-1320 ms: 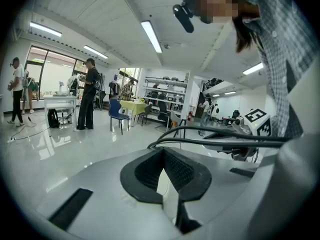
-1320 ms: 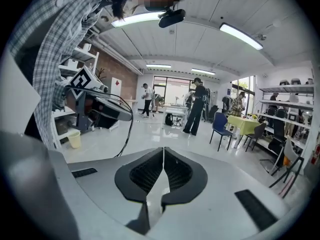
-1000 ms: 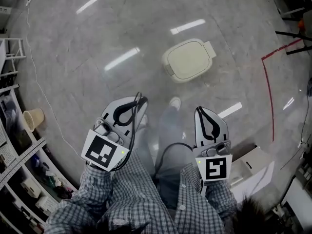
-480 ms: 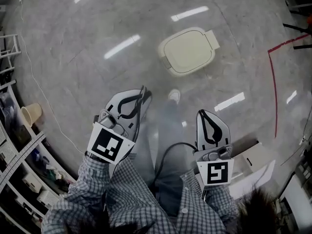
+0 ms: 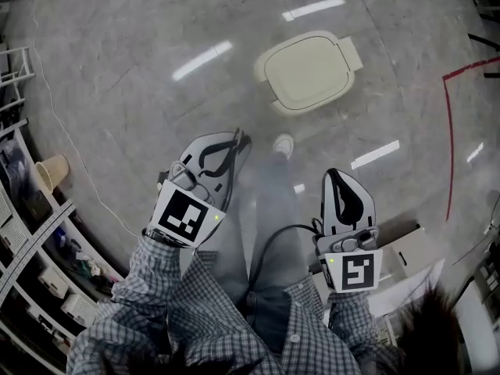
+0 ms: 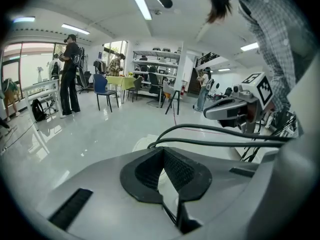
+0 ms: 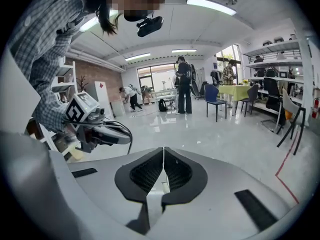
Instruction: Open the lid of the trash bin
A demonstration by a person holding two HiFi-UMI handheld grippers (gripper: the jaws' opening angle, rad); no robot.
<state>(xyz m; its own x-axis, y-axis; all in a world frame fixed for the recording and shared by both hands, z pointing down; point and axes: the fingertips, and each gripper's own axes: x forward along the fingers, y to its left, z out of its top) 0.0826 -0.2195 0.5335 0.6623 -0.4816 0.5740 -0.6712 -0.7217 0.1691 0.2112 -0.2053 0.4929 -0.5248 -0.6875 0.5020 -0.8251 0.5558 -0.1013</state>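
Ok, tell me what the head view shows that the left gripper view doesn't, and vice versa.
Head view only: the tan basket and the left gripper with its own marker cube. Left gripper view only: a standing person, chairs and shelving across the room. Both: the right gripper and the checked shirt.

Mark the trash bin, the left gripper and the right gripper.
trash bin (image 5: 308,70), head view, middle of its lid.
left gripper (image 5: 238,138), head view, between its fingertips.
right gripper (image 5: 334,175), head view, between its fingertips.
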